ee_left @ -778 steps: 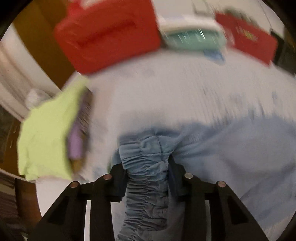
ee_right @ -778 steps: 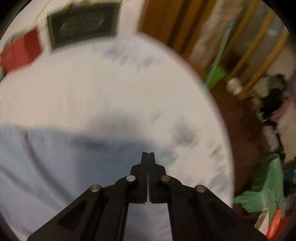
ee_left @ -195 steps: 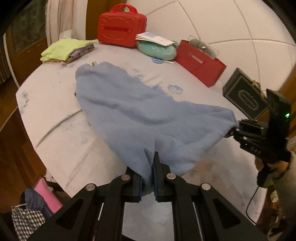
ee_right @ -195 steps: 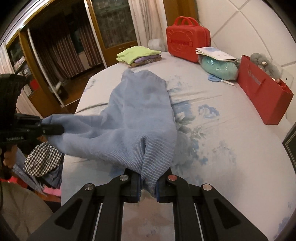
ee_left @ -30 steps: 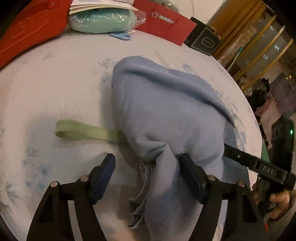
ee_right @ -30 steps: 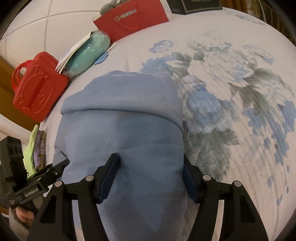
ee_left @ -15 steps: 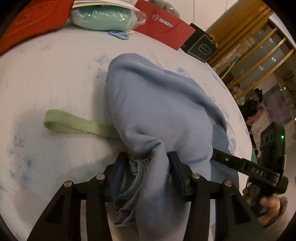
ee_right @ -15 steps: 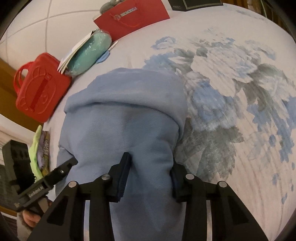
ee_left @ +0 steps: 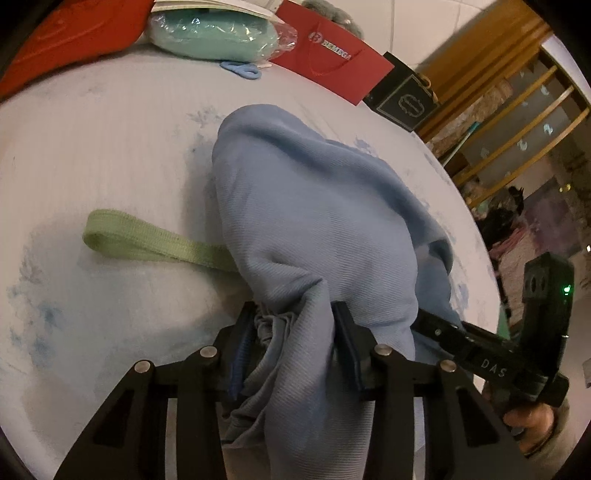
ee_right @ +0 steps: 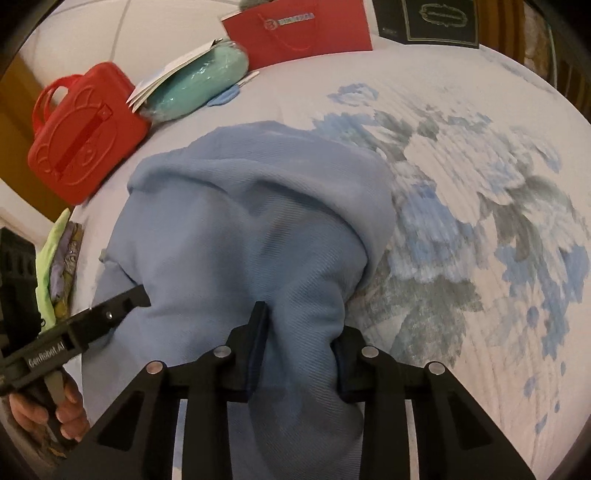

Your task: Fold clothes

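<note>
a: what does the left wrist view give that the right one lacks?
b: a green strap (ee_left: 147,242) lying flat on the bed (ee_left: 92,147), its far end tucked under the blue garment (ee_left: 314,221); also the gathered, ruched edge of that garment bunched between the left gripper (ee_left: 295,332) jaws, which are closing on it, pads already pressing the cloth.
a: and the right wrist view?
b: the red case (ee_right: 81,136) with its handle, a small stack of folded clothes (ee_right: 59,266) at the bed's left edge, and the big blue flower print on the cover (ee_right: 480,221); the right gripper (ee_right: 301,332) is closing too, a thick fold of the garment squeezed between its jaws.
a: any containers?
b: a red paper bag (ee_right: 299,33) with something grey and fuzzy poking out; a clear plastic wrap holding a teal cushion (ee_left: 214,35), papers resting on top; beside the bag a black box (ee_right: 439,20), contents not visible.
a: where is the garment?
b: heaped mid-bed, pinched at its near edge by both grippers.
</note>
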The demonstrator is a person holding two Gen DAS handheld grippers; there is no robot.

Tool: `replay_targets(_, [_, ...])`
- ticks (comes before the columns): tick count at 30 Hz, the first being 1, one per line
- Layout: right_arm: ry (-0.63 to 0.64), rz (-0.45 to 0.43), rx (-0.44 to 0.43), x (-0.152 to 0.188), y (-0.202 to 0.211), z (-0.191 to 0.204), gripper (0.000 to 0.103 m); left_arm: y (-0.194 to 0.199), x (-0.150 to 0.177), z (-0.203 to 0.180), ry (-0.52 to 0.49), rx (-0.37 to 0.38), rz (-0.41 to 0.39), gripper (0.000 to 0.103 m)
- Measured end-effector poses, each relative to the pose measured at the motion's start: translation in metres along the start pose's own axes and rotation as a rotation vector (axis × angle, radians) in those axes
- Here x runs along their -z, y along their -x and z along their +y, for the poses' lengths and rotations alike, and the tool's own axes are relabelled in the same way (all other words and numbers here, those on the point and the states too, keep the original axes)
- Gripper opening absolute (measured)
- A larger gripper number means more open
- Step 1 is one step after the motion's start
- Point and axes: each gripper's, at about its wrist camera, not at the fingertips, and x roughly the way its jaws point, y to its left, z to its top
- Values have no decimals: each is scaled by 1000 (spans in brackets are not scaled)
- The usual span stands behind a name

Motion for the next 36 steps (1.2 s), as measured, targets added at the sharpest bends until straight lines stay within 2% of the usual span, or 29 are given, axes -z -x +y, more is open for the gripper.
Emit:
replay_targets(4, [-10,-5,-24,3,1,-5,30,-2,1,-2,0,-2,-19,44])
replay_targets(11, [63,-23,12,5,1,3,28,0,8,-8,-11,-37,-54,40])
replay_targets(13, [103,-25,40,5,0,9,26,3,10,-17,-31,-80,-72,36])
replay_targets(15, [142,-27,54,5,4,15,16,10,12,-29,-79,-130,-92,23])
replay_targets(16, [156,-29,58,5,7,17,13,16,13,-37,-113,-148,-108,19])
replay_targets(18, [147,-55,36,4,22,18,11,34,15,-49,-167,-159,-142,14])
replay_targets(21, [128,-105,2,3,46,21,11,63,17,-60,-205,-140,-175,14])
replay_targets(24, [140,-164,-29,0,79,29,11,76,9,-67,-195,-131,-173,14])
replay_targets(25, [137,-162,-31,-1,84,29,11,76,4,-67,-178,-123,-161,15])
replay_targets(28, [106,-124,-27,-3,85,21,11,64,-2,-52,-96,-114,-100,34])
replay_targets(29, [81,-96,-27,-3,78,15,11,55,0,-41,-74,-126,-72,43])
replay_targets(31, [52,-51,-9,2,61,7,11,35,5,-24,-39,-166,-19,51])
replay_targets(32, [40,-39,1,5,54,3,11,25,7,-17,-24,-171,1,60])
replay_targets(34, [12,-37,-14,9,48,-3,13,13,10,-9,12,-156,15,64])
replay_targets(36, [-11,-36,-26,12,44,-9,23,7,10,-8,32,-140,9,76])
